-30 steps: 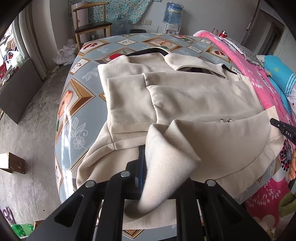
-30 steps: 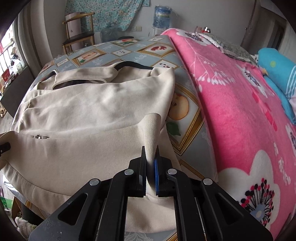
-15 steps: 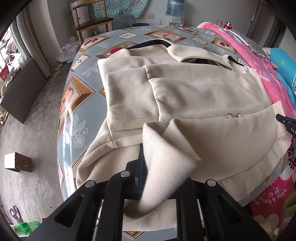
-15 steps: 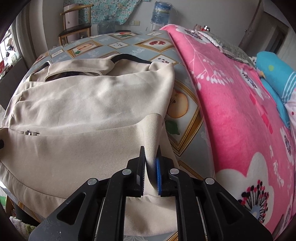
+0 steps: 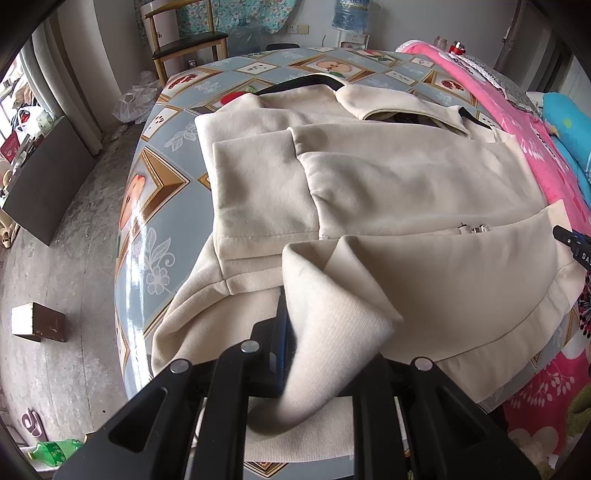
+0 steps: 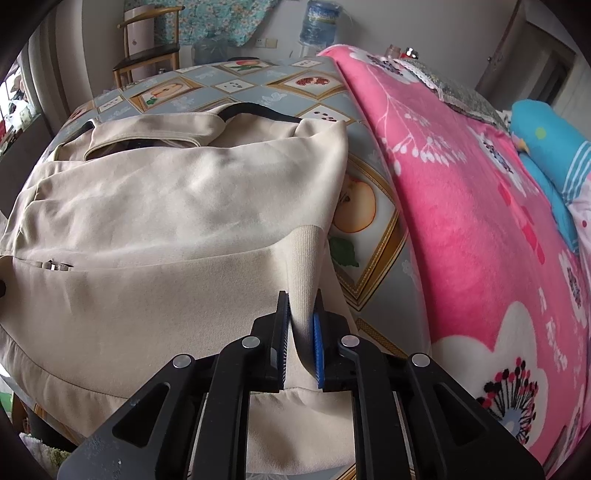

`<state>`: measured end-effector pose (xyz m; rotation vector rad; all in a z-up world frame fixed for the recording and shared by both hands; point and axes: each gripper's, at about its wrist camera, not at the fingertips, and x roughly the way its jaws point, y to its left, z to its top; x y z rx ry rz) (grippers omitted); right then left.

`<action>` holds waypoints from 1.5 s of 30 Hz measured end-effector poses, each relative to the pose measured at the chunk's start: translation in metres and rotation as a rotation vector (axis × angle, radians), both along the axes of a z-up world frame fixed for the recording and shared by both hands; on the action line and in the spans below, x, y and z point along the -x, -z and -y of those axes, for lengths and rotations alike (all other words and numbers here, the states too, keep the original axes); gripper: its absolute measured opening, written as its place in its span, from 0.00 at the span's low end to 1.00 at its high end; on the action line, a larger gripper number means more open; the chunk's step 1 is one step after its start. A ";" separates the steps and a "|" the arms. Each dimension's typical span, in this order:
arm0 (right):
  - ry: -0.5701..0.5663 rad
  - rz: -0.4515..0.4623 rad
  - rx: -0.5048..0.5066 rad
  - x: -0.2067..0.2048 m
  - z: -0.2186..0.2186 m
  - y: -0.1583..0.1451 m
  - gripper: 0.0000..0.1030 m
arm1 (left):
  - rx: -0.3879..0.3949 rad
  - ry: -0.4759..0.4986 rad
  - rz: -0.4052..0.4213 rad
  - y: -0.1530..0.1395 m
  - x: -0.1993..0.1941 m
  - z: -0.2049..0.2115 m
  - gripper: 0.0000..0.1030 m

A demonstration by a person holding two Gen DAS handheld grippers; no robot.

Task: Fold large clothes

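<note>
A large beige jacket (image 5: 388, 192) lies on a table with a blue fruit-patterned cloth (image 5: 166, 192), collar at the far end, one sleeve folded across its chest. My left gripper (image 5: 295, 332) is shut on the ribbed hem at the jacket's near left corner, and the fabric drapes over the right finger. My right gripper (image 6: 301, 325) is shut on the ribbed hem (image 6: 306, 266) at the near right corner of the jacket (image 6: 166, 221). Both corners are lifted a little and pulled up over the body. The tip of the right gripper shows at the right edge of the left wrist view (image 5: 572, 243).
A pink flowered blanket (image 6: 480, 221) covers a bed right of the table, with a blue pillow (image 6: 546, 147). A wooden chair (image 5: 184, 37) and a water dispenser (image 5: 349, 18) stand at the far wall. A small box (image 5: 37, 321) and a green bottle (image 5: 55, 448) lie on the floor at left.
Both grippers have carried the held hem forward and upward toward the collar; the jacket looks nearer and lower in both views. The grips have not changed.
</note>
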<state>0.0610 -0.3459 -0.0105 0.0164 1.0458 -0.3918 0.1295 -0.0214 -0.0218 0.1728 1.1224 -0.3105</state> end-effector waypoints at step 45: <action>0.005 0.012 0.007 0.002 0.003 0.000 0.10 | 0.009 0.001 0.034 0.002 0.003 -0.001 0.14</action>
